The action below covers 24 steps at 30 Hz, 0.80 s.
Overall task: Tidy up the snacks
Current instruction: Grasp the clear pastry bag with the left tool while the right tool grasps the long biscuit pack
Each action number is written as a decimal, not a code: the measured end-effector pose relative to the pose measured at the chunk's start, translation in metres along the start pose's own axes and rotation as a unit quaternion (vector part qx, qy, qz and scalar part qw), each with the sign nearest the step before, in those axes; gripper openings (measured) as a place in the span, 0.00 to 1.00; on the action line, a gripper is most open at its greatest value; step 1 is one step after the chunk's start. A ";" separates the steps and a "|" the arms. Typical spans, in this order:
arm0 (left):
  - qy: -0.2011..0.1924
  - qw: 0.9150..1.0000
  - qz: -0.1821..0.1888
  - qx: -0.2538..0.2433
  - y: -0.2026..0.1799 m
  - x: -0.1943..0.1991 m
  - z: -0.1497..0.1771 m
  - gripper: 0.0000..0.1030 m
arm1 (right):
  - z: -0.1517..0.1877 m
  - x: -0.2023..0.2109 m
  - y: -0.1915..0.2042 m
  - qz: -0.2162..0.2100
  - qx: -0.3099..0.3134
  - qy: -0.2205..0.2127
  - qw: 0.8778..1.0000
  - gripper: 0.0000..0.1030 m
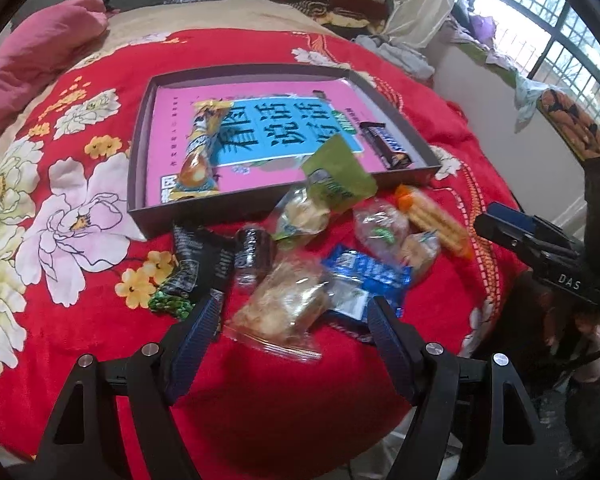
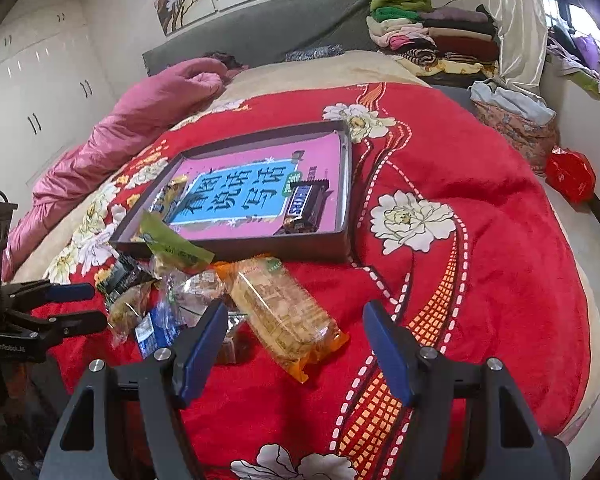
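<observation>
L tool (image 1: 292, 312) wide, empty | clear pastry bag (image 1: 284, 304) btwn tips | R tool (image 2: 294, 316) wide, empty

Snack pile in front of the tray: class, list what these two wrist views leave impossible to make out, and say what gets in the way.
- Brown snack, right wrist view: half hidden behind the right gripper finger.
- Blue packet, left wrist view: print blurred; lower corner covered by the left gripper finger.
- Black wrapper, left wrist view: crumpled, label unreadable.
- Tray floor, both views: book cover hides it.
</observation>
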<state>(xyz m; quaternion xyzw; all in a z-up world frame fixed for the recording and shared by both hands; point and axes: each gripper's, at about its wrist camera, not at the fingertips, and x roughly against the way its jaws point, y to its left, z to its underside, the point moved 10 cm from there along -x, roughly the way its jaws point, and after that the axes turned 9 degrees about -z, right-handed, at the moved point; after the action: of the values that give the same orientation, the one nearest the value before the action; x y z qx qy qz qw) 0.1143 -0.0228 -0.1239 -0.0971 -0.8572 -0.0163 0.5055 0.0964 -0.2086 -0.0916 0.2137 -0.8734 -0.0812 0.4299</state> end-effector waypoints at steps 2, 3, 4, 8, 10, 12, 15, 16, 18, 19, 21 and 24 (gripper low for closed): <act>0.001 1.000 0.000 0.002 0.003 -0.004 0.001 0.75 | 0.002 -0.004 0.000 0.001 0.002 0.006 1.000 0.68; 0.003 1.000 0.000 0.002 0.004 -0.006 0.002 0.75 | 0.003 -0.006 0.000 0.002 0.002 0.008 1.000 0.68; 0.005 1.000 0.000 0.002 0.004 -0.008 0.002 0.75 | 0.004 -0.008 -0.001 0.002 0.002 0.010 1.000 0.68; 0.010 1.000 0.016 0.007 0.003 -0.014 0.005 0.75 | 0.007 -0.014 -0.004 0.003 -0.001 0.019 1.000 0.68; 0.008 1.000 0.021 0.004 0.002 -0.014 0.005 0.75 | 0.009 -0.016 -0.006 0.006 -0.003 0.023 1.000 0.68; 0.003 1.000 0.020 -0.001 0.001 -0.015 0.004 0.75 | 0.009 -0.018 -0.008 0.009 -0.004 0.025 1.000 0.68; -0.001 1.000 0.024 -0.012 -0.002 -0.017 0.005 0.75 | 0.009 -0.018 -0.011 0.016 -0.006 0.026 1.000 0.68; -0.001 1.000 0.024 -0.015 -0.003 -0.017 0.006 0.75 | 0.009 -0.019 -0.011 0.017 -0.006 0.027 0.999 0.68; 0.002 1.000 0.019 -0.021 -0.002 -0.021 0.007 0.75 | 0.010 -0.021 -0.013 0.020 -0.007 0.031 0.999 0.68; 0.003 1.000 0.015 -0.023 -0.002 -0.024 0.008 0.75 | 0.011 -0.022 -0.012 0.020 -0.006 0.033 0.999 0.68; 0.006 0.999 0.020 -0.024 -0.003 -0.026 0.008 0.75 | 0.011 -0.025 -0.011 0.021 0.000 0.038 0.999 0.68; 0.003 0.999 0.024 -0.027 -0.004 -0.027 0.007 0.75 | 0.012 -0.031 -0.009 0.025 0.014 0.044 0.999 0.68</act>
<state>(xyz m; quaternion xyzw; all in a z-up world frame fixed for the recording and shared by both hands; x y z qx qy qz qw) 0.1199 -0.0300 -0.1508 -0.1310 -0.8524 -0.0277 0.5055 0.1064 -0.2035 -0.1243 0.2012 -0.8598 -0.0491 0.4668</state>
